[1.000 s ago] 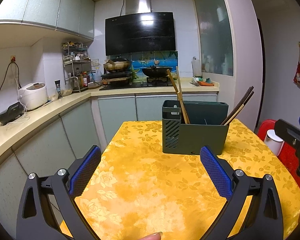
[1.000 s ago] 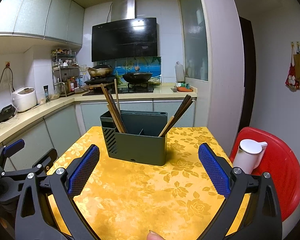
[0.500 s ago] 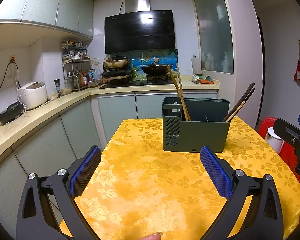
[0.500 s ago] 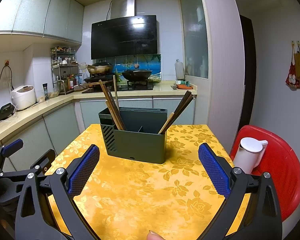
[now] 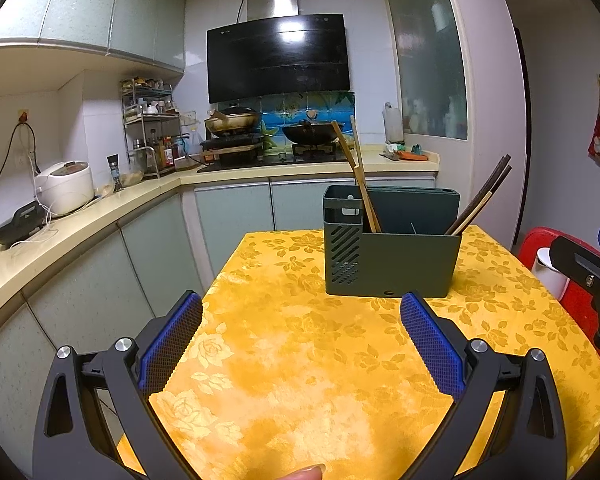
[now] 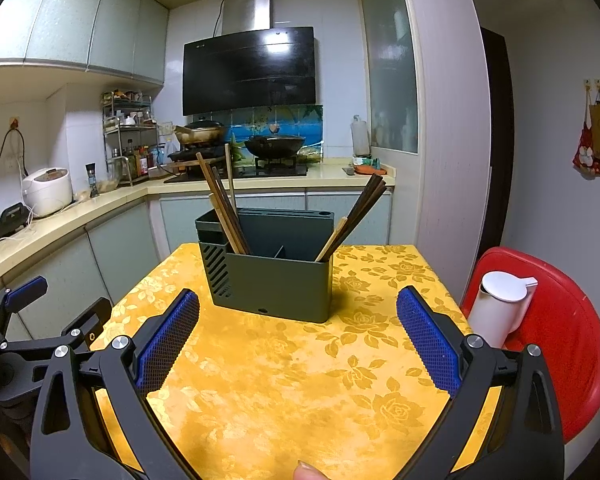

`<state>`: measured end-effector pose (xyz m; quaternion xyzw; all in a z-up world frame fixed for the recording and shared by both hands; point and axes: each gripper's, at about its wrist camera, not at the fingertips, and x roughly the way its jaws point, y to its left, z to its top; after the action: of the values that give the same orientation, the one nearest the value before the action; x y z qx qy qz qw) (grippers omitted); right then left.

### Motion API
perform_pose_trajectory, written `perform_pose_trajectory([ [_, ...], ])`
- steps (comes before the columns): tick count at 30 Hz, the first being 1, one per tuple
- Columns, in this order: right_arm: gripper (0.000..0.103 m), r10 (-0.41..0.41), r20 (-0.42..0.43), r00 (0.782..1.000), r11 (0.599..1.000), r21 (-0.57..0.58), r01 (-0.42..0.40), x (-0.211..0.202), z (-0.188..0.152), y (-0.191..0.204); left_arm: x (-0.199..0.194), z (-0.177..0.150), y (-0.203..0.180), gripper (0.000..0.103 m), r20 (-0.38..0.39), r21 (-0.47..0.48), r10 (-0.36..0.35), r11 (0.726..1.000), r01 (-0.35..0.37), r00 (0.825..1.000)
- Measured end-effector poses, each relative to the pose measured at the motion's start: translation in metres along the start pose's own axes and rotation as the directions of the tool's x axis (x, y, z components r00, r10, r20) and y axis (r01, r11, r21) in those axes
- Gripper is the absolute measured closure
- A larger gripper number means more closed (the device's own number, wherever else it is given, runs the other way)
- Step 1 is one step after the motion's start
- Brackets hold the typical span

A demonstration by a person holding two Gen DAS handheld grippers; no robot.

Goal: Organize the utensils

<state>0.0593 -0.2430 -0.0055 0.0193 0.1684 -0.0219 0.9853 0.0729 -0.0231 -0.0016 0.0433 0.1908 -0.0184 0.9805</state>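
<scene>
We are holding both sets of jaws spread wide and empty, the left gripper (image 5: 300,336) and right gripper (image 6: 298,334) hovering low over the yellow-clothed desk (image 6: 300,380), short of the green utensil holder (image 6: 272,276) so either can reach in. The light chopsticks (image 6: 224,216) are leaning in its left compartment and the dark chopsticks (image 6: 360,208) in its right, apparently sorted by kind.

Left gripper (image 5: 300,340) and right gripper (image 6: 298,338) are held side by side, level and facing forward, fingers (image 6: 168,344) spread wide and empty. A fingertip (image 6: 308,471) shows at each view's bottom edge.
</scene>
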Motion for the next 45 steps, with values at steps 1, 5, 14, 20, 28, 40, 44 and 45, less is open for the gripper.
perform_pose_trajectory([
  [1,0.007,-0.001,0.0,1.0,1.0,0.001,0.001,-0.0002,-0.0002,-0.0001,0.0002,-0.0006,-0.0002,0.007,-0.001,0.001,-0.001,1.0,0.001,1.0],
  [5,0.007,-0.001,0.003,1.0,1.0,0.009,0.001,-0.0008,0.0,-0.0013,0.0009,-0.0015,0.0001,0.007,-0.005,0.005,-0.001,1.0,0.001,1.0],
  [14,0.007,0.009,0.0,1.0,1.0,0.004,-0.009,-0.0013,0.0006,0.0,0.0017,-0.0017,0.0004,0.007,-0.004,0.004,-0.001,1.0,0.001,1.0],
  [20,0.007,0.01,-0.002,1.0,1.0,0.005,-0.01,-0.0012,0.0006,0.0007,0.003,-0.0048,-0.0024,0.007,-0.015,0.013,-0.009,1.0,0.009,1.0],
  [28,0.007,0.012,-0.004,1.0,1.0,0.007,-0.012,-0.0016,-0.0006,0.0014,0.0025,-0.0059,-0.0041,0.007,-0.015,0.013,-0.011,1.0,0.011,1.0],
  [40,0.007,0.016,-0.013,1.0,1.0,0.002,-0.016,-0.0004,-0.0055,0.0051,0.0015,-0.0042,-0.005,0.007,-0.012,0.007,-0.006,1.0,0.006,1.0],
  [44,0.007,0.016,-0.015,1.0,1.0,0.001,-0.016,-0.0003,-0.0054,0.0051,0.0017,-0.0036,-0.0048,0.007,-0.014,0.008,-0.01,1.0,0.01,1.0],
  [45,0.007,0.016,-0.015,1.0,1.0,0.002,-0.016,-0.0004,-0.0054,0.0053,0.0018,-0.0031,-0.0034,0.007,-0.014,0.007,-0.011,1.0,0.011,1.0],
])
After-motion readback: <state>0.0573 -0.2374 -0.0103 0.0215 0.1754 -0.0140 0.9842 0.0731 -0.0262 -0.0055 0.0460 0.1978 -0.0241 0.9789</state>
